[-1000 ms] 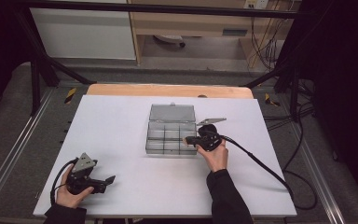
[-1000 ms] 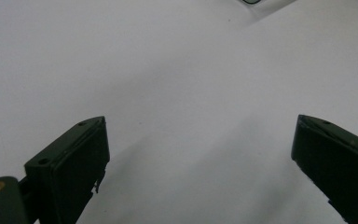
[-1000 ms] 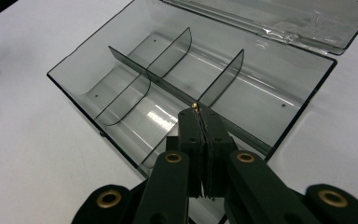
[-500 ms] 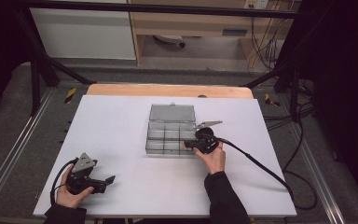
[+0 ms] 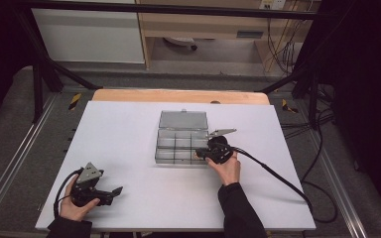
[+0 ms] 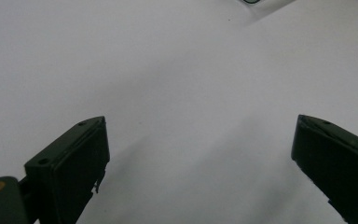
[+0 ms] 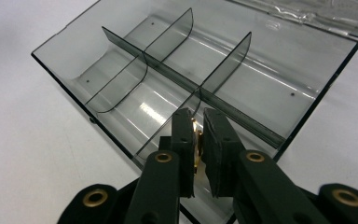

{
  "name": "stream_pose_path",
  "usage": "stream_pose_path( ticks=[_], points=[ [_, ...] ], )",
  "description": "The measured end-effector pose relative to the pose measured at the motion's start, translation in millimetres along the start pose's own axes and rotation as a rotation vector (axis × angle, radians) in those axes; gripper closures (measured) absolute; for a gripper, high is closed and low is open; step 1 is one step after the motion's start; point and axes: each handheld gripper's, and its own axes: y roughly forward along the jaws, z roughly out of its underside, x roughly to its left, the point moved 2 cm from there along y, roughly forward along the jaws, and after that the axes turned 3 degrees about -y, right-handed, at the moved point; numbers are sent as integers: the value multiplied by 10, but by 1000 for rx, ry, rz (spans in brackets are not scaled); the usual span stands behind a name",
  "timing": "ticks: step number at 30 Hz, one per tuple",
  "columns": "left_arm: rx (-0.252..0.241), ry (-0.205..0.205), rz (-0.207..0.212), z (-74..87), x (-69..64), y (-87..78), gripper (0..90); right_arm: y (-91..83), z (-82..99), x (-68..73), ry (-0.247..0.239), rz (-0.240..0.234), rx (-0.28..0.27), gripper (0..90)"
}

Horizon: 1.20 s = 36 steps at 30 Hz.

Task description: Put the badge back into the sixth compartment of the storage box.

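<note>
The right tongs (image 7: 196, 140), nearly closed on a small gold-coloured piece (image 7: 195, 150), hover over the near right compartment of the open clear organizer box (image 5: 182, 144) mid-counter, seemingly to drop it there, while the left tongs (image 6: 200, 154) wait wide open and empty at the near left.

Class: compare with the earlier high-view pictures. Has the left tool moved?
No. The left tool keeps its place near the white table's front-left corner, far from the compartment box.

White table (image 5: 129, 129), grey floor (image 5: 10, 129), wooden shelving (image 5: 203, 22) behind.
</note>
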Motion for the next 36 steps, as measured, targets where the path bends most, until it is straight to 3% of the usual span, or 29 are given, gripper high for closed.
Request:
stream_pose_path(
  ticks=[6, 13, 26, 30, 36],
  points=[
    [0, 1, 0, -1, -1, 0, 39, -97, -31, 24, -15, -2, -29, 776],
    [1, 0, -1, 0, 0, 3, 39, -280, -50, 42, -26, -17, -62, 649],
    [4, 1, -4, 0, -1, 5, 38, -693, 83, -70, -51, 34, -122, 292],
    [5, 1, -4, -1, -2, 6, 36, -811, 158, -120, -39, 39, -131, 183],
    [6, 1, -4, -1, -3, 8, 32, -943, 298, -195, -43, 49, -144, 76]
  ],
)
